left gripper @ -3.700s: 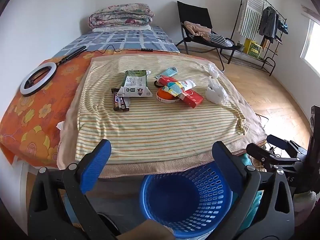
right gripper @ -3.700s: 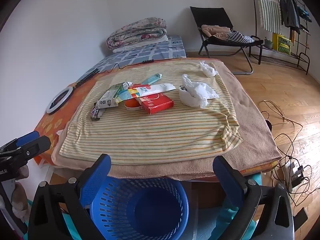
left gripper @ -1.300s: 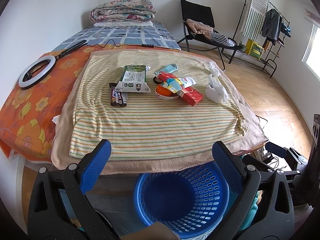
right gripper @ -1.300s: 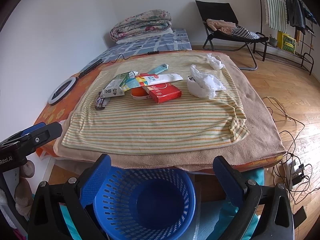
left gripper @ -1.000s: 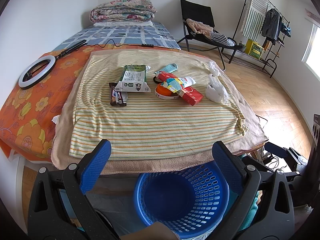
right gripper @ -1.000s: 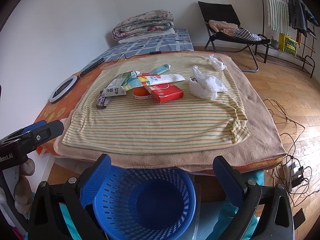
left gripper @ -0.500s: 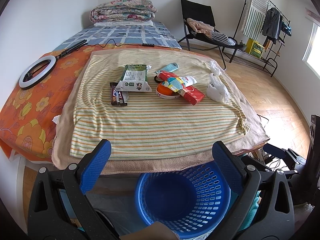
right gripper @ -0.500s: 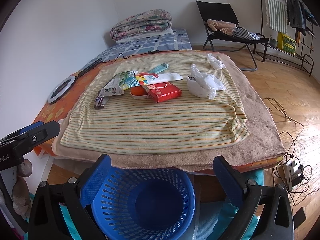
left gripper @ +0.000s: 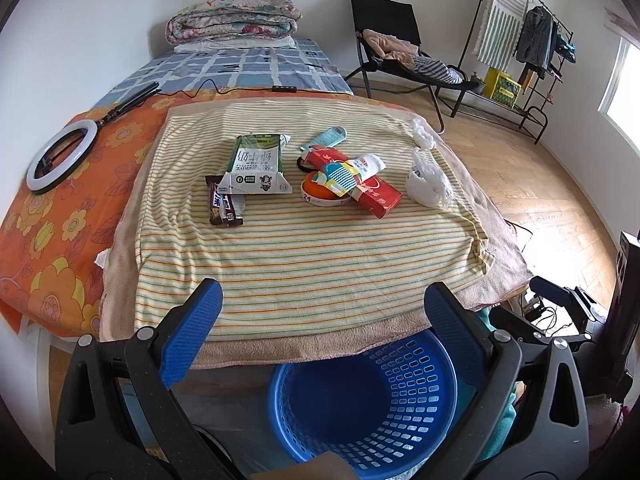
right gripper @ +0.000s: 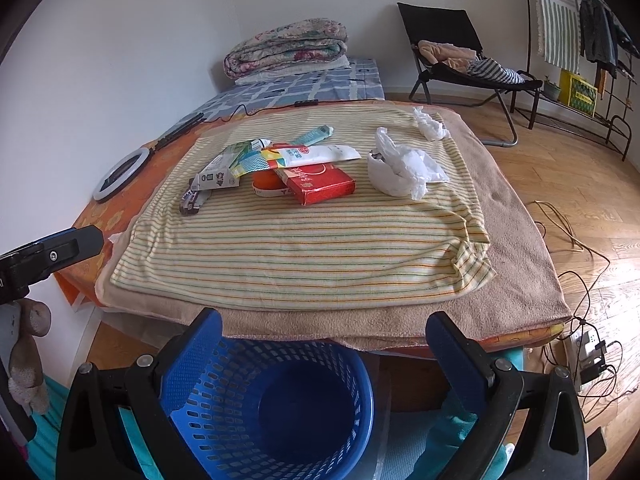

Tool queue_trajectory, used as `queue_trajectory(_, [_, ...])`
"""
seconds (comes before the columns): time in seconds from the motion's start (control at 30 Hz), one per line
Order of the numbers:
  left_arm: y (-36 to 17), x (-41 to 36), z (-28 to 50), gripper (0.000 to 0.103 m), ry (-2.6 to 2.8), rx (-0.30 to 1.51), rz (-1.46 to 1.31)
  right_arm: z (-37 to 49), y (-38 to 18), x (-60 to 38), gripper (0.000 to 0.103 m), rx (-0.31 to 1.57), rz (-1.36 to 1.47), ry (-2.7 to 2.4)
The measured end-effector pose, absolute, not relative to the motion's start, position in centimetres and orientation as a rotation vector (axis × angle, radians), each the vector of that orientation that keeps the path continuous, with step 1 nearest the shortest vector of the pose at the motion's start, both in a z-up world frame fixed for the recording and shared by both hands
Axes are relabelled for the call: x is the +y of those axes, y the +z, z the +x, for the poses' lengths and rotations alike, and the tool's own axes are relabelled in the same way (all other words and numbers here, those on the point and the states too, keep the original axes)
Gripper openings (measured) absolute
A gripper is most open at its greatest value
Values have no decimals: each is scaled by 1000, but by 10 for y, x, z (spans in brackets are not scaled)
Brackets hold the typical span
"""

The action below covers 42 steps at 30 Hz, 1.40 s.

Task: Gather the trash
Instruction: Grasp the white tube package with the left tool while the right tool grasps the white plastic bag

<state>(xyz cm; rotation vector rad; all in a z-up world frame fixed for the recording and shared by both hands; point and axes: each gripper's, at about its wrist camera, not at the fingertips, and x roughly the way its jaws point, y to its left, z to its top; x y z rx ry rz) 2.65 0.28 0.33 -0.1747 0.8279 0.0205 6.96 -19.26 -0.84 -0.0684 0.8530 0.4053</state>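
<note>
Trash lies on a striped cloth (left gripper: 300, 252) on the bed: a flattened milk carton (left gripper: 256, 164), a chocolate bar wrapper (left gripper: 223, 205), a red box (left gripper: 372, 196) with a white tube (left gripper: 360, 168) over an orange lid (left gripper: 316, 194), a teal packet (left gripper: 326, 138), a crumpled white bag (left gripper: 426, 182) and a tissue (left gripper: 423, 133). An empty blue basket (left gripper: 362, 404) stands on the floor at the bed's near edge. My left gripper (left gripper: 322, 308) and right gripper (right gripper: 322, 338) are both open and empty, above the basket. The same trash shows in the right wrist view, red box (right gripper: 320, 182), white bag (right gripper: 400, 170).
A ring light (left gripper: 60, 154) lies on the orange floral sheet at left. A folded quilt (left gripper: 236, 16) sits at the bed's far end. A black chair (left gripper: 396, 52) and a clothes rack (left gripper: 516, 48) stand behind. Cables and a power strip (right gripper: 588, 352) lie on the wood floor at right.
Both grippers have drifted only slightly; the view of the bed and basket shifts a little. Nothing was picked up or moved.
</note>
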Motion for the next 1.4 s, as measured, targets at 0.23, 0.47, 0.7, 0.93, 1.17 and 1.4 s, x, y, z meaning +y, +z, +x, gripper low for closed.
queue_trajectory(0.23, [16, -12, 82, 101, -78, 868, -122, 92, 2, -212, 103, 828, -64, 369])
queue_trajectory(0.47, [15, -31, 144, 86, -110, 907, -8, 125, 8, -234, 103, 835, -1, 354])
queue_trajectory(0.7, [-8, -47, 216, 68, -137, 999, 92, 169, 2, -240, 103, 845, 23, 359])
queue_trajectory(0.93, [-38, -57, 265, 66, -146, 1081, 139, 228, -14, -233, 103, 853, 4, 341])
queue_trajectory(1.17, [-62, -64, 288, 58, -119, 1134, 215, 268, -40, -213, 103, 894, -22, 360])
queue_trajectory(1.4, [-76, -54, 294, 44, -89, 1146, 206, 293, -65, -206, 103, 946, 2, 351])
